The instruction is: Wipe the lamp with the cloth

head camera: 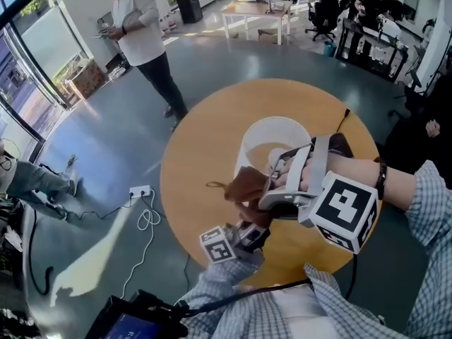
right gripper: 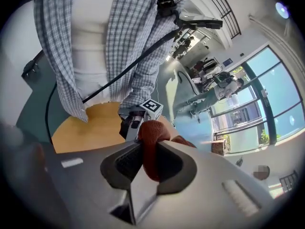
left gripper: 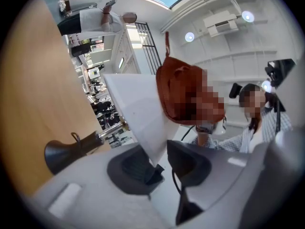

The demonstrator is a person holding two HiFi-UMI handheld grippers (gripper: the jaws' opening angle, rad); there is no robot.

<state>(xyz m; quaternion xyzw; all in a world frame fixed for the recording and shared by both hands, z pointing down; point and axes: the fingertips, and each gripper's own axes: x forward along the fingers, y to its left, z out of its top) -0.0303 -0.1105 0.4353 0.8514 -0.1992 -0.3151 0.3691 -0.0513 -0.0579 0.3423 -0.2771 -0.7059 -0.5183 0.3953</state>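
Pinching the white shade of the lamp (head camera: pixel 277 127) by its rim with the left gripper (left gripper: pixel 159 163), the person presses the rust-brown cloth (head camera: pixel 244 186), clamped in the right gripper (right gripper: pixel 150 162), against the shade's near side. Wiping seems under way, and the next move likely calls for sweeping round the shade. The lamp stands roughly upright on the counter (head camera: pixel 205 140), its long axis running from base up to shade.

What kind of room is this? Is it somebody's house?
Probably a big open office or lab, not a house: a white table and office chairs at the back, tall windows, and a bare grey floor.
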